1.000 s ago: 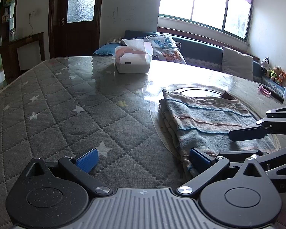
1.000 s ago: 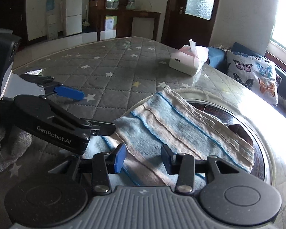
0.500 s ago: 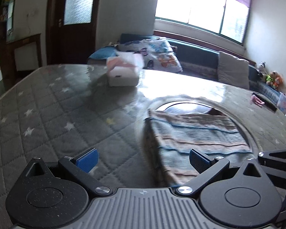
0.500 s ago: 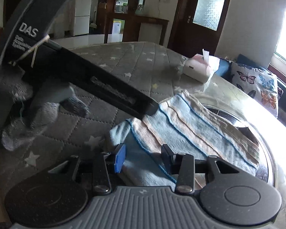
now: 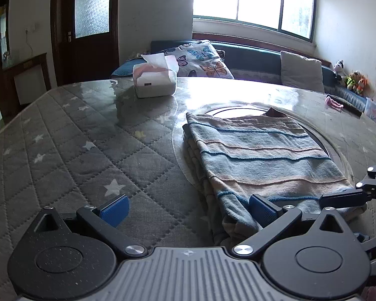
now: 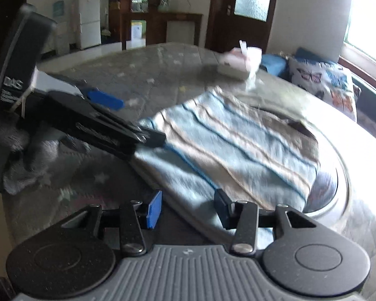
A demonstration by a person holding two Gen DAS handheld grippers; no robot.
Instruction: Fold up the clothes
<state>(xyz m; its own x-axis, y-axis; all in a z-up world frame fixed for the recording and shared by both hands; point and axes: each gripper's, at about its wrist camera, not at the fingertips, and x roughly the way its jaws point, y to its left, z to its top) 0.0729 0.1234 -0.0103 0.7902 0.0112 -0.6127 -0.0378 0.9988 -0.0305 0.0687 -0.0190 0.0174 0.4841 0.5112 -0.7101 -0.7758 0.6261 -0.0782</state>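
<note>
Tongs [image 5: 188,209] open beside lengthwise-striped folded cloth [image 5: 258,150]

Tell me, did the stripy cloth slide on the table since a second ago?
No. In the left wrist view the stripy cloth still has its far left corner beside the left end of the round ring.

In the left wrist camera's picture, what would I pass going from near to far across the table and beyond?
left gripper → folded striped cloth → tissue box → butterfly cushion → window.
</note>
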